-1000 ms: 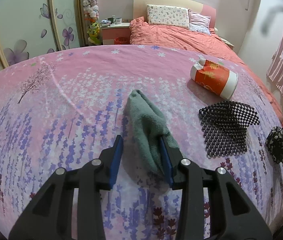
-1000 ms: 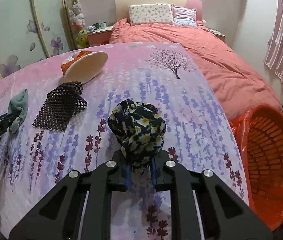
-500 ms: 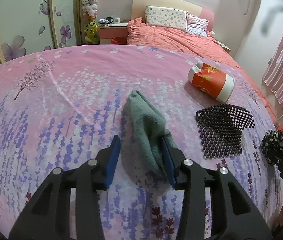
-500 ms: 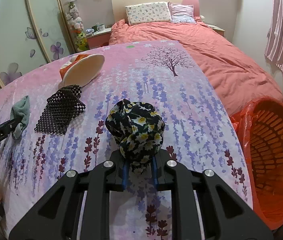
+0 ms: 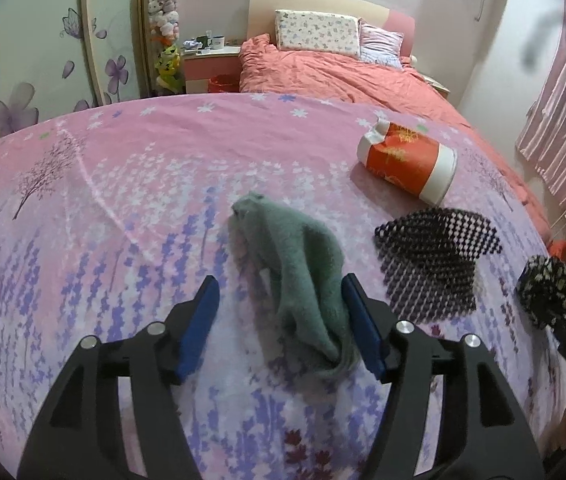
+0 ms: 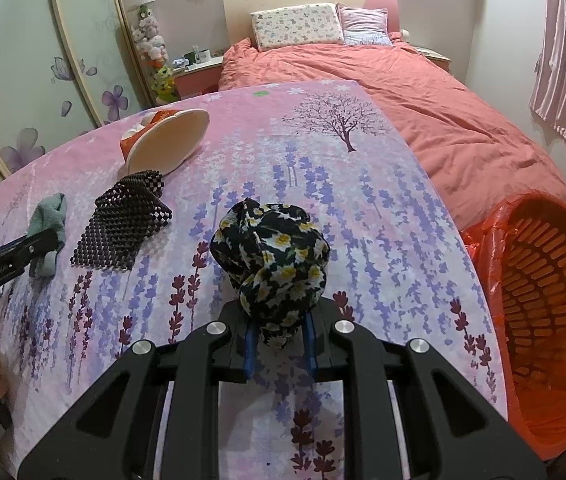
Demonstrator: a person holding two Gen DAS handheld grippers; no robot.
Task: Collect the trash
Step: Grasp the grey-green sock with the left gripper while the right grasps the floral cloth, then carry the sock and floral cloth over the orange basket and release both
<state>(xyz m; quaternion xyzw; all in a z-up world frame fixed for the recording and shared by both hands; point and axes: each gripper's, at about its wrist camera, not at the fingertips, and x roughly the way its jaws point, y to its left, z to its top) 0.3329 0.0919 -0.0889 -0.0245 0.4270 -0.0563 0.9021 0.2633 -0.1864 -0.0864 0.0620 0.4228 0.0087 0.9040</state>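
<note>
A green cloth (image 5: 299, 256) lies on the pink flowered table cover (image 5: 123, 184). My left gripper (image 5: 283, 312) is open, its jaws either side of the cloth's near end, the right jaw touching it. My right gripper (image 6: 279, 332) is shut on a black floral cloth (image 6: 271, 252) and holds it above the table; that cloth also shows in the left wrist view (image 5: 547, 284). A black mesh mat (image 5: 435, 256) and a red and white cup (image 5: 407, 160) on its side lie to the right. The green cloth (image 6: 49, 220) and mat (image 6: 123, 220) show in the right wrist view too.
An orange basket lined with a red bag (image 6: 543, 312) stands off the table's right edge. A bed with a salmon duvet (image 6: 403, 88) lies behind the table. A sliding wardrobe (image 5: 43, 52) and a nightstand (image 5: 211, 60) stand at the back left.
My left gripper's jaws have opened wider around the green cloth. My right gripper has lifted the floral cloth slightly and shifted toward the basket.
</note>
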